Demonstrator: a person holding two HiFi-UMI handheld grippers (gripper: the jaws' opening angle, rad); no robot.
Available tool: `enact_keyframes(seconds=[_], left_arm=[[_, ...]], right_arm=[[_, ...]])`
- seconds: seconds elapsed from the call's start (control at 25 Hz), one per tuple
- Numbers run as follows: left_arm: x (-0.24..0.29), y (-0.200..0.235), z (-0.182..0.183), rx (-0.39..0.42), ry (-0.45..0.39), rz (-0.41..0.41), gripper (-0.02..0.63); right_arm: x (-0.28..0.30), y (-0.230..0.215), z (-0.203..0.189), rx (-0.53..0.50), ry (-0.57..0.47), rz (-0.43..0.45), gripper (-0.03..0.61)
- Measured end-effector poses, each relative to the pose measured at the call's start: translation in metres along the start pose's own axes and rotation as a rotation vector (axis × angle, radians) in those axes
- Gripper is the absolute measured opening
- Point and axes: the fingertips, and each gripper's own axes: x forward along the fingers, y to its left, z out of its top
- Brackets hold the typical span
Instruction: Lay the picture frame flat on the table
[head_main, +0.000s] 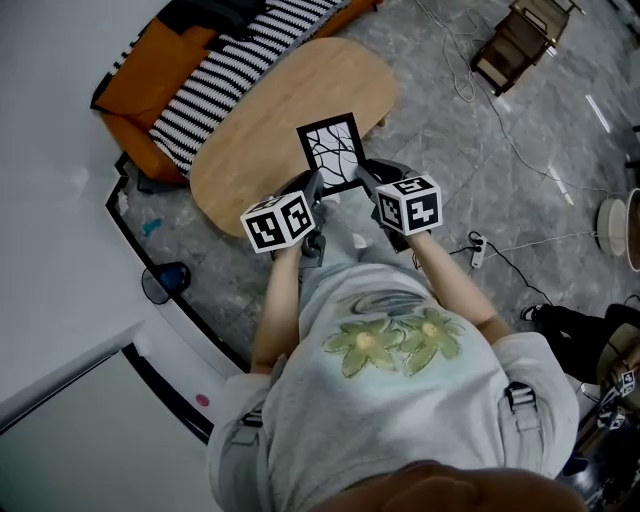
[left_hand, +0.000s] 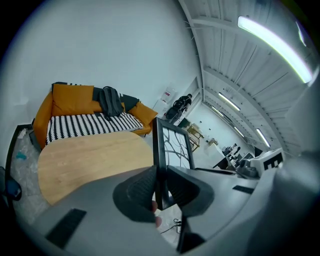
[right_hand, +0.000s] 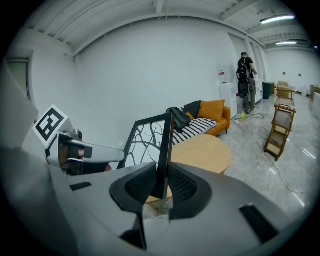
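Note:
A black picture frame with a white branch drawing hangs in the air over the near end of the oval wooden table. My left gripper is shut on the frame's left edge. My right gripper is shut on its right edge. In both gripper views the black edge runs up between the ribbed pads. The frame stands tilted, its picture facing up and toward me. The other gripper shows at the left of the right gripper view.
An orange sofa with a striped cover stands beyond the table by the white wall. Cables cross the grey floor at the right. A wooden rack stands far right. A person stands in the distance.

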Motion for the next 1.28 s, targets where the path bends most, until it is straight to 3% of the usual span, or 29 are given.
enact_keyframes(seconds=[0.44,0.8,1.28], left_arm=[[0.038,0.021,0.043,0.001,-0.007,-0.002,0.077],[0.091,0.037,0.121,0.003,0.023,-0.012,0.077],[0.134,0.055,0.182,0.032,0.040,-0.034,0.077]], right_arm=[[0.043,-0.021,0.037,-0.004,-0.006,-0.005,0.078],[0.096,-0.052,0.111,-0.002,0.000,-0.025,0.077],[0.141,-0.077,0.164,0.022,-0.018,-0.053,0.077]])
